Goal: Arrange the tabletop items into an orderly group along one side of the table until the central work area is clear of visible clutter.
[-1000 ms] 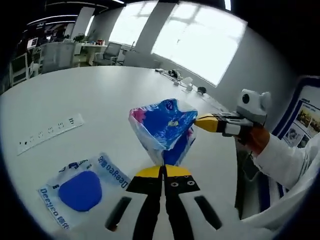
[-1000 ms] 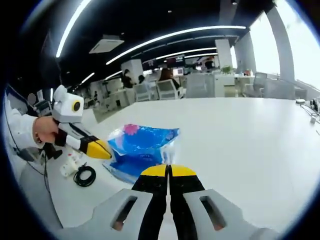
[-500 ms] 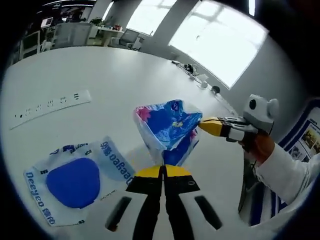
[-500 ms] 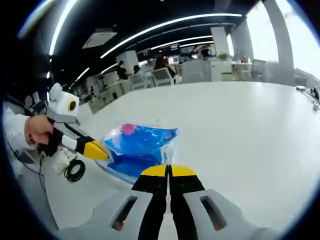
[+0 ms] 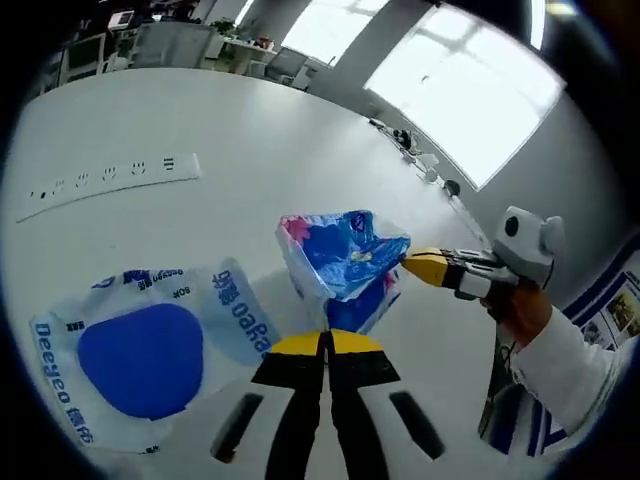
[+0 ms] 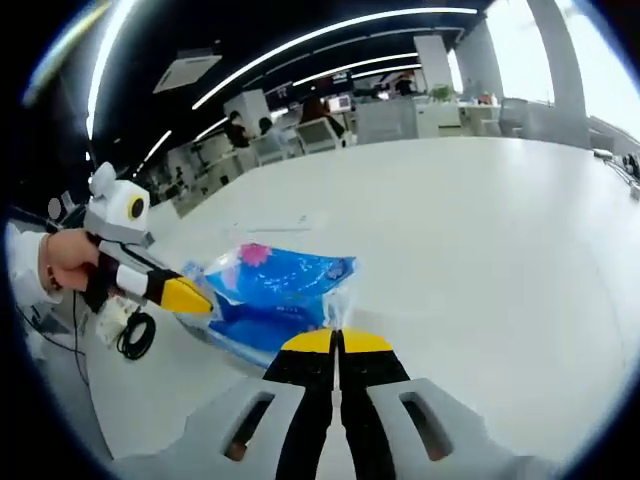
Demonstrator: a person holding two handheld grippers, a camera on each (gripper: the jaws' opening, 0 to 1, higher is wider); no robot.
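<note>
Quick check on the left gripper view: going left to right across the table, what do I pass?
Deeyeo wipes pack → blue patterned bag held up by both grippers → right gripper → the person's hand and white sleeve.

Tissue pack (image 5: 130, 355) cut off at edge (lower left).

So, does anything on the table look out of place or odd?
The blue packet is off the white table, crumpled, pinched between both claws. The Deeyeo pack lies flat and askew.
</note>
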